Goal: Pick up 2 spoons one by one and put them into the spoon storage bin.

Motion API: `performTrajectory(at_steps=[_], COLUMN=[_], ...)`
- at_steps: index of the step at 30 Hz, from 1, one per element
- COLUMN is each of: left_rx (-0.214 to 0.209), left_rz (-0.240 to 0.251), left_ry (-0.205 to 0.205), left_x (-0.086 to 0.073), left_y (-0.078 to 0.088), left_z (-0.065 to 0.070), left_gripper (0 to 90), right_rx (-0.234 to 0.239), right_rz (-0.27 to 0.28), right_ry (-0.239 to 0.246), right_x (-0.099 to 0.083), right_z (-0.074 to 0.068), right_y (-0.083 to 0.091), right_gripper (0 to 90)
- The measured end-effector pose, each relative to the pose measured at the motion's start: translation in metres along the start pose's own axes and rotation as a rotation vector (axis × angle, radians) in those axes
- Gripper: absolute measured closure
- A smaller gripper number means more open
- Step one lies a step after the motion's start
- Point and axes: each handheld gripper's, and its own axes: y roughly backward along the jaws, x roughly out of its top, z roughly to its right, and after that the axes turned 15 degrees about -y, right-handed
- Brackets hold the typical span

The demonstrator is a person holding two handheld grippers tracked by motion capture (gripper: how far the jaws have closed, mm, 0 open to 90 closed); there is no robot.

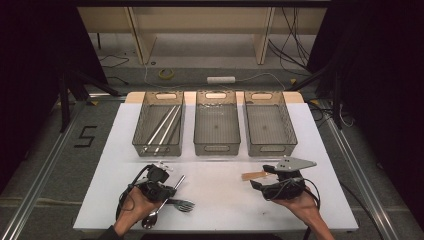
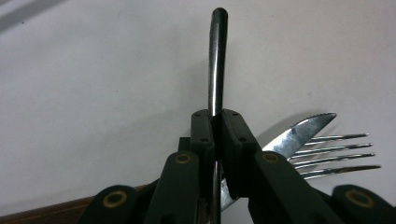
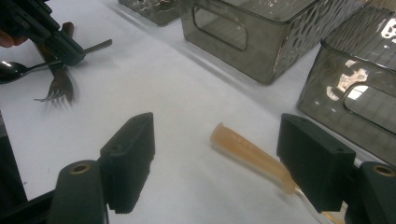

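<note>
My left gripper [image 1: 169,189] [image 2: 217,122] is shut on the thin metal handle of a spoon [image 2: 217,56], whose bowl [image 1: 149,221] lies near the table's front edge. Under that gripper lie a fork [image 1: 184,204] [image 2: 336,154] and a serrated knife [image 2: 299,133] with a brown handle. In the right gripper view the left gripper [image 3: 60,44] shows far off, with the spoon [image 3: 14,70] and the fork [image 3: 58,88] beside it. My right gripper [image 1: 256,181] [image 3: 217,140] stands open on the table. A translucent orange handle [image 1: 254,175] [image 3: 247,154] lies between its jaws, close to the right one.
Three grey see-through bins stand in a row at the back of the white table [image 1: 220,200]. The left bin [image 1: 141,131] holds long metal rods [image 1: 161,127]. The middle bin [image 1: 216,148] and the right bin [image 1: 272,148] look bare. Cables lie on the floor beyond.
</note>
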Motion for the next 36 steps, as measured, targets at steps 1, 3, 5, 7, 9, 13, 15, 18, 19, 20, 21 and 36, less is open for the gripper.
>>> performTrajectory(at_steps=[1,3,5,7,9,13,15,18,19,20,21,36], left_rx=[-0.005,-0.018,-0.025,-0.032,-0.043,-0.063,-0.092,-0.098,-0.105,-0.111,-0.117,-0.093], left_rz=[0.004,0.009,0.012,0.016,0.019,0.025,0.041,0.028,0.031,0.035,0.037,0.118], left_ry=[0.001,0.006,0.006,0.006,0.004,-0.003,0.012,-0.008,-0.005,-0.005,-0.01,-0.025], left_x=[0.0,0.0,0.0,0.0,0.0,0.0,0.0,0.0,0.0,0.0,0.001,0.013], left_y=[0.0,0.0,0.001,0.001,0.002,0.004,0.005,0.005,0.005,0.006,0.007,0.028], left_z=[0.0,0.001,0.001,0.001,0.002,0.002,0.002,0.004,0.005,0.006,0.006,0.0], left_gripper=[83.3,83.5,83.6,83.8,84.0,84.8,87.1,88.6,88.7,88.7,88.7,88.9], right_rx=[0.0,0.0,0.0,-0.001,-0.001,-0.001,-0.001,0.0,0.0,-0.001,-0.001,-0.001], right_rz=[0.0,-0.001,0.0,0.001,0.0,0.0,0.0,0.0,0.0,0.0,-0.001,0.016], right_ry=[0.0,0.002,0.0,0.001,0.0,0.0,0.001,-0.001,-0.001,-0.002,-0.001,-0.003], right_x=[0.0,0.0,0.0,0.0,0.0,0.0,0.0,0.0,0.0,0.0,0.0,0.0], right_z=[0.0,0.0,0.0,0.0,0.0,0.0,0.0,0.001,0.001,0.001,0.001,0.001], right_y=[0.0,0.0,0.0,0.0,0.0,0.0,0.0,0.0,0.0,0.0,0.0,0.002], right_gripper=[28.9,28.9,28.9,28.9,28.9,28.9,28.9,28.9,28.9,28.9,28.9,28.9])
